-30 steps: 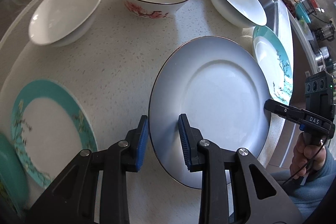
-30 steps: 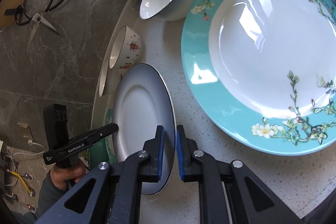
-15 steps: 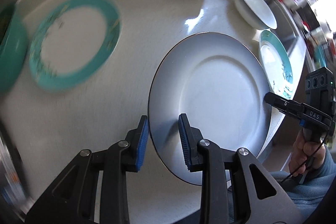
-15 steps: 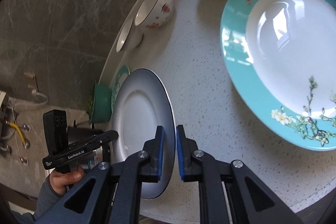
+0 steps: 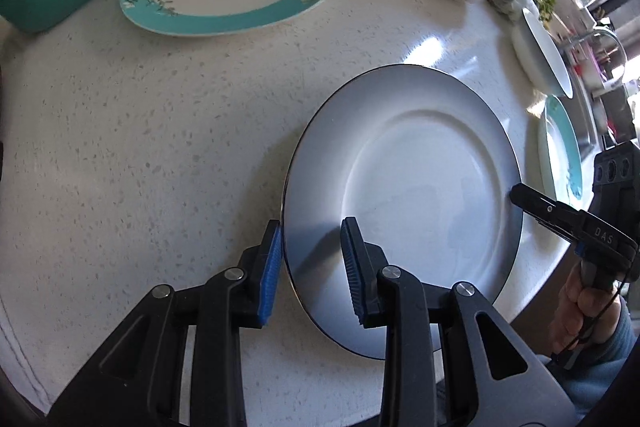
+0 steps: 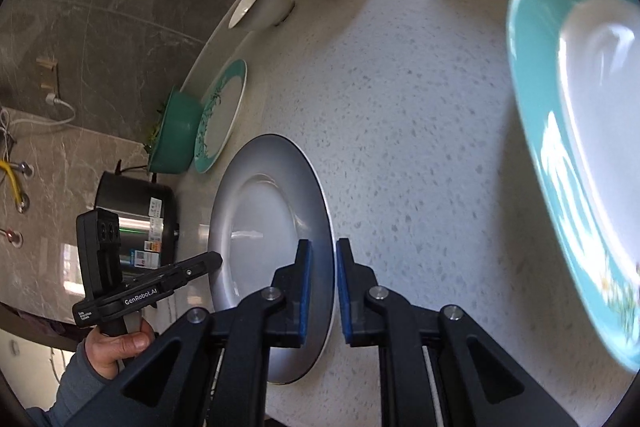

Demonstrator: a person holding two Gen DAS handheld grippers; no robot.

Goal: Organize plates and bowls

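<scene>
Glossy white round plate (image 5: 416,195), dark-rimmed, face up over speckled stone countertop (image 5: 160,147); left gripper (image 5: 312,267) and right gripper (image 6: 320,291) each pinch opposite rim edges.

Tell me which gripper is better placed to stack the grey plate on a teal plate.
Right, probably. Both clamp the grey plate, but the right gripper has a teal plate close beside it; the left gripper sees the other teal plate farther ahead.
</scene>
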